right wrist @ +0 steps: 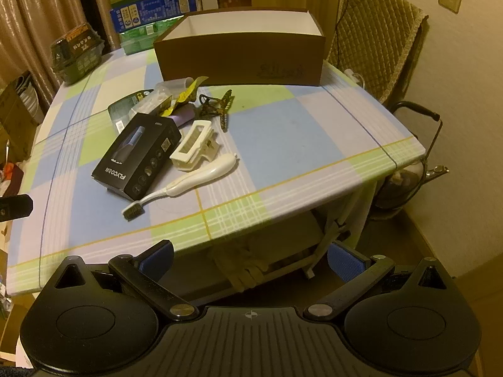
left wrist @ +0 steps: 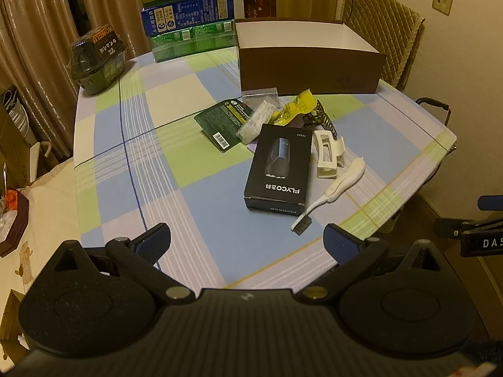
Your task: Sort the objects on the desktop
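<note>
Both grippers, left gripper and right gripper, are hovering spread wide and empty, facing the clutter around the black box, with the brown carton waiting open behind.

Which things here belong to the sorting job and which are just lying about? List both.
For the job: black shaver box, white hair clip, white brush, yellow wrapper, green card pack, open brown box.

Lying about: milk cartons, dark tub, quilted chair.
</note>
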`<state>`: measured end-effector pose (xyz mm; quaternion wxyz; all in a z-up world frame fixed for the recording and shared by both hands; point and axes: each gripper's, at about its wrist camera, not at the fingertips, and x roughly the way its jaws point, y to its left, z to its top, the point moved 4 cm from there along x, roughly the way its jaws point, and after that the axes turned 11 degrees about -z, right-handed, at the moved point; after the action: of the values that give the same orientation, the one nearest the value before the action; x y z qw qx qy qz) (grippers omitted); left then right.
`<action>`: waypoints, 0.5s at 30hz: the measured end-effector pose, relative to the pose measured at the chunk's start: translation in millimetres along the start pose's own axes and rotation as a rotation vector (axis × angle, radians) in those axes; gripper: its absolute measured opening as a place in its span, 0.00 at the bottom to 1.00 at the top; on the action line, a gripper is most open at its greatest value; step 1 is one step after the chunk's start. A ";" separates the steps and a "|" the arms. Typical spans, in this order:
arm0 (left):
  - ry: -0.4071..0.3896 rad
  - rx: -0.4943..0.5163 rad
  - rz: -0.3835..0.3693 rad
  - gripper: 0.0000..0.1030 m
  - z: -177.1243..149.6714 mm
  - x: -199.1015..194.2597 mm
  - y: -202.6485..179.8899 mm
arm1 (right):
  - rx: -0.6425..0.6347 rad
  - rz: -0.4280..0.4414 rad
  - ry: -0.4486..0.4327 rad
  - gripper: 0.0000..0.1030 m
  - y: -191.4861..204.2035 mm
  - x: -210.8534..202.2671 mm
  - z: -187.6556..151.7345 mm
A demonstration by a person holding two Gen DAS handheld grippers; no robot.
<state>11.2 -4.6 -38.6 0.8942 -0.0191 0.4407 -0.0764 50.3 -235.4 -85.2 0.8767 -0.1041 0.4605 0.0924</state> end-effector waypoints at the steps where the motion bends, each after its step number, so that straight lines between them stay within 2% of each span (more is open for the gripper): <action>1: 0.000 -0.001 0.001 0.99 -0.8 -0.2 -0.3 | -0.001 0.000 0.000 0.98 0.4 -0.4 0.5; 15: 0.010 -0.013 0.003 0.99 -5.0 -3.3 2.6 | -0.016 0.010 0.006 0.98 7.4 -0.5 1.1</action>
<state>5.7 -1.3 -39.4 0.8919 -0.0236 0.4457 -0.0723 49.0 -228.0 -84.9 0.8741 -0.1089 0.4626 0.1000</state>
